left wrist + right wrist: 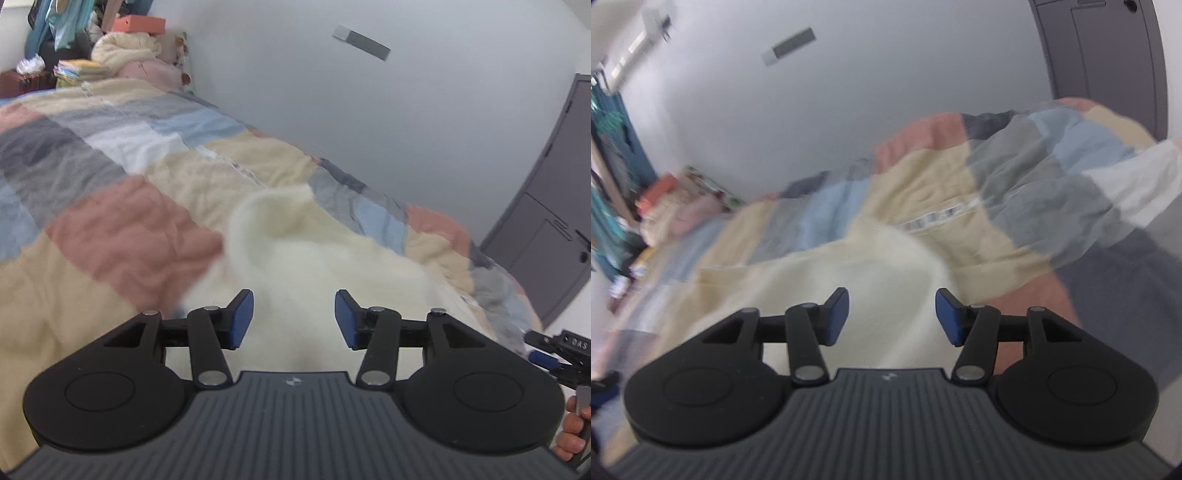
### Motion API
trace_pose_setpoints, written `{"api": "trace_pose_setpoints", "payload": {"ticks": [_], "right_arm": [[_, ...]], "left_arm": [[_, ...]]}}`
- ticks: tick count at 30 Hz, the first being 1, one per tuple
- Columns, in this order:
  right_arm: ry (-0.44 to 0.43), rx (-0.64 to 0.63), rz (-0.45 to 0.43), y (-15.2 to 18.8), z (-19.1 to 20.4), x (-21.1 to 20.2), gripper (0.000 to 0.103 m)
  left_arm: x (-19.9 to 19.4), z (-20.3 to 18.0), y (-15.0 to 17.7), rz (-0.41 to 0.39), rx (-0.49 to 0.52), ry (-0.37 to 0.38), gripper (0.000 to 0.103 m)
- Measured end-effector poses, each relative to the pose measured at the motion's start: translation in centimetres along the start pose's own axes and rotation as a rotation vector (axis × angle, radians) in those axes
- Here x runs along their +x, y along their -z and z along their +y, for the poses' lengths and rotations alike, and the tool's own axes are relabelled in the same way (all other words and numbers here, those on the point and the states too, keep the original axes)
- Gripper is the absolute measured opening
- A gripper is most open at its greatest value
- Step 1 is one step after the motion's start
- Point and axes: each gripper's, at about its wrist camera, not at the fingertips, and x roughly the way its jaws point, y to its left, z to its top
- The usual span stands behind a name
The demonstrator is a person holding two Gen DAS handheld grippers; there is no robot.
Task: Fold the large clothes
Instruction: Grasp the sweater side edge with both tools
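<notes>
A cream fleecy garment (317,266) lies on the patchwork bed quilt (110,155), one end curled up into a loop. My left gripper (294,319) is open and empty just above the garment's near part. In the right wrist view the same cream garment (849,273) spreads across the quilt (1015,177). My right gripper (892,315) is open and empty above it. The right gripper's tip also shows at the right edge of the left wrist view (554,350). Both views are blurred.
A grey wall runs along the bed's far side. A grey door (554,206) stands at the foot end. Pillows, bedding and an orange box (138,24) pile at the head end. Clothes hang at the left (605,155).
</notes>
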Motion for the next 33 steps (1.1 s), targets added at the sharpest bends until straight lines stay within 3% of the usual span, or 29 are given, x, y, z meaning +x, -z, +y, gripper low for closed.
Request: {"api": "trace_pose_setpoints", "payload": {"ticks": [7, 13, 16, 18, 19, 24, 28, 33], "right_arm": [[-0.171, 0.060, 0.069, 3.2, 2.4, -2.8, 0.056], [-0.304, 0.201, 0.258, 6.9, 3.4, -1.3, 0.057], [-0.332, 0.241, 0.326, 8.3, 3.8, -0.4, 0.058], [-0.343, 0.277, 0.356, 8.7, 3.7, 0.2, 0.074], [-0.358, 0.299, 0.365, 8.8, 3.6, 0.5, 0.089], [-0.364, 0.409, 0.431, 9.7, 3.1, 2.8, 0.090], [-0.353, 0.552, 0.517, 11.2, 2.1, 5.6, 0.091], [-0.389, 0.621, 0.447, 10.6, 1.8, 6.8, 0.091]], "left_arm": [[-1.5, -2.1, 4.3, 0.111, -0.040, 0.097, 0.055], [-0.8, -2.1, 6.5, 0.194, -0.141, 0.167, 0.055], [0.1, -1.4, 7.0, 0.235, -0.206, 0.175, 0.055], [0.8, -0.7, 7.2, 0.262, -0.250, 0.170, 0.055], [1.1, -0.3, 7.2, 0.273, -0.269, 0.166, 0.057], [2.5, 1.9, 7.5, 0.327, -0.406, 0.182, 0.070], [3.2, 2.5, 7.4, 0.340, -0.436, 0.170, 0.079], [3.5, 4.2, 7.4, 0.319, -0.553, 0.184, 0.085]]}}
